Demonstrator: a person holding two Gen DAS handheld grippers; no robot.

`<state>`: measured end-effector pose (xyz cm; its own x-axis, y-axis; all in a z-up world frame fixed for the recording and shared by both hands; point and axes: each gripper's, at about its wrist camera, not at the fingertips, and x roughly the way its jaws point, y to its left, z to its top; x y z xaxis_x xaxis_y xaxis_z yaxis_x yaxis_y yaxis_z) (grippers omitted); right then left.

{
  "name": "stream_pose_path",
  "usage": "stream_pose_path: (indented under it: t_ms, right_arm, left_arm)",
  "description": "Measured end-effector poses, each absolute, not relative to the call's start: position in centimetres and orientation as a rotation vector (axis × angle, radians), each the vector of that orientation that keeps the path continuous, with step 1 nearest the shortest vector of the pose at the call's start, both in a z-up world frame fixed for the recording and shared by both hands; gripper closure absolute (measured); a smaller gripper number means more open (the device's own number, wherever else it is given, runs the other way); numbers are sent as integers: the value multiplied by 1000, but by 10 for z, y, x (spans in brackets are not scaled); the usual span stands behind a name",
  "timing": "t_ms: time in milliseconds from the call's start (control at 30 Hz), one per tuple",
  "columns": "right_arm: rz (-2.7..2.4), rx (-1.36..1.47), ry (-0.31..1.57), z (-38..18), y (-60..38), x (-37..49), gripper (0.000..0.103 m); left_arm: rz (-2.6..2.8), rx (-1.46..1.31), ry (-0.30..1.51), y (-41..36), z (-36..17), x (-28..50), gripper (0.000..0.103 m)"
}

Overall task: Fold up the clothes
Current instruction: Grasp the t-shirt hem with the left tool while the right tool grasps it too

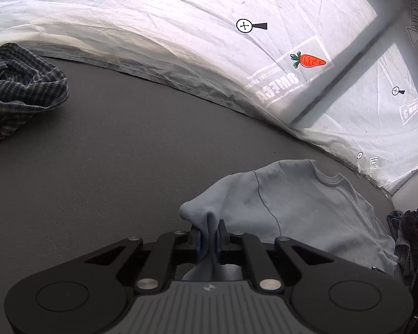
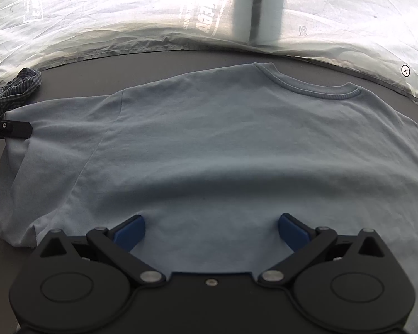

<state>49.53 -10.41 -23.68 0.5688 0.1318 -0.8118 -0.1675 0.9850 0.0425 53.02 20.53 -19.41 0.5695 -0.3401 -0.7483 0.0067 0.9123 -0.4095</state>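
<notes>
A light blue T-shirt (image 2: 223, 144) lies spread on the dark grey table (image 1: 111, 153), its collar at the far side. My left gripper (image 1: 209, 236) is shut on a bunched fold of the T-shirt's (image 1: 306, 208) sleeve end, which is lifted slightly off the table. One finger of the left gripper (image 2: 16, 129) shows at the sleeve's edge in the right wrist view. My right gripper (image 2: 211, 231) hovers over the shirt's near hem, jaws wide open, blue pads (image 2: 129, 233) apart with only flat cloth under them.
A crumpled plaid shirt (image 1: 19, 89) lies at the table's far left. A white printed plastic sheet (image 1: 181, 27) hangs along the back edge. A dark pile of clothes (image 1: 412, 231) sits at the right edge.
</notes>
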Motion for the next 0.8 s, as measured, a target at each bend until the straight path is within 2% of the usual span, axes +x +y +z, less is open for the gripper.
stream_pose_path:
  t_ms: [133,233,267,300,333,367,400,467,567,700,800]
  right_arm:
    - [164,35,972,-232,-110,497,1]
    - [157,209,998,-226,-124,503,10]
    - [155,282,1007,-224,-130,505,17]
    - [159,363,1017,-223,-136,507,31]
    - [165,457,1034,-223,-142,510,36]
    - [168,554,1054,-226,-147,512,49]
    - [171,628,1064,-228,-151,513,65]
    - [179,797,1084,-235,-155,510,86]
    - [216,1070,1118,-249,-149,497,88]
    - [251,1369,1183,-269,-129,473,89]
    - [256,1440,1261,-280,-108,459,88]
  left_arm:
    - [-132,-352,982,202,-198,530,86]
    - [-78,-364,1005,204,-206,525,83]
    - [-69,-397,1003,207,-205,522,83]
    - [-56,-433,1002,212,-205,519,80]
    - [-41,-476,1004,217,-205,515,76]
    - [-28,-520,1004,223,-205,511,76]
    - [-15,-564,1004,229,-206,507,75]
    - [8,-636,1003,236,-205,497,75]
    - [55,-730,991,243,-203,475,74]
    - [115,-884,962,253,-204,437,67]
    - [147,-997,962,261,-210,414,60]
